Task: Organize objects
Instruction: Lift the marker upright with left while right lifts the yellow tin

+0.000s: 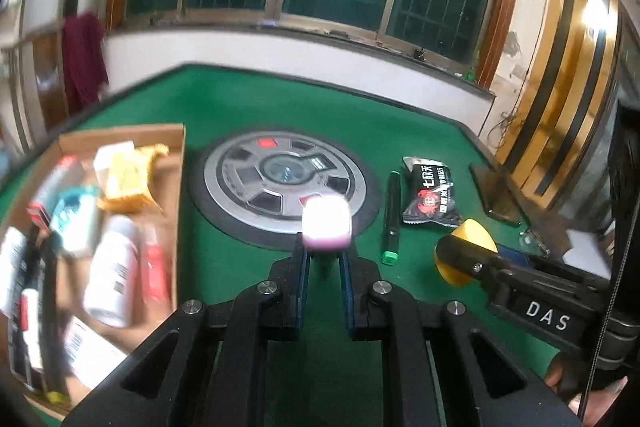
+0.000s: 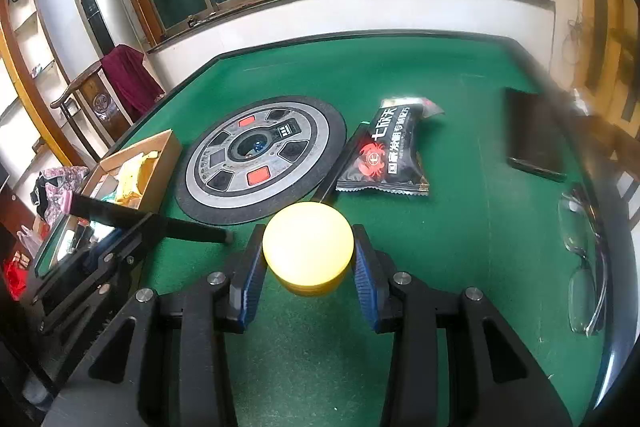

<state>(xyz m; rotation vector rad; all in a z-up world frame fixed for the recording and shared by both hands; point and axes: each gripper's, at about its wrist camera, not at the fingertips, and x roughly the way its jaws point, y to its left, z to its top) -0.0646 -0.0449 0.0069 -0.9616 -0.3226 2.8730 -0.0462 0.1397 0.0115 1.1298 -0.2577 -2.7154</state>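
My left gripper (image 1: 325,253) is shut on a small pink-and-white block (image 1: 326,225) and holds it above the green table, just right of the cardboard box (image 1: 178,163). The box holds several items, among them a white bottle (image 1: 114,271) and a yellow packet (image 1: 128,179). My right gripper (image 2: 308,261) is shut on a yellow round container (image 2: 308,247) low over the felt. From the left wrist view, the right gripper (image 1: 460,259) shows with the yellow container (image 1: 476,233). A black snack packet (image 2: 384,155) and a black pen with a green cap (image 1: 391,219) lie on the table.
A round grey disc (image 2: 260,159) is set into the table's middle. A dark phone (image 2: 534,135) and a pair of glasses (image 2: 584,259) lie near the right edge. The left gripper's arm (image 2: 132,223) reaches in from the left beside the box (image 2: 160,151).
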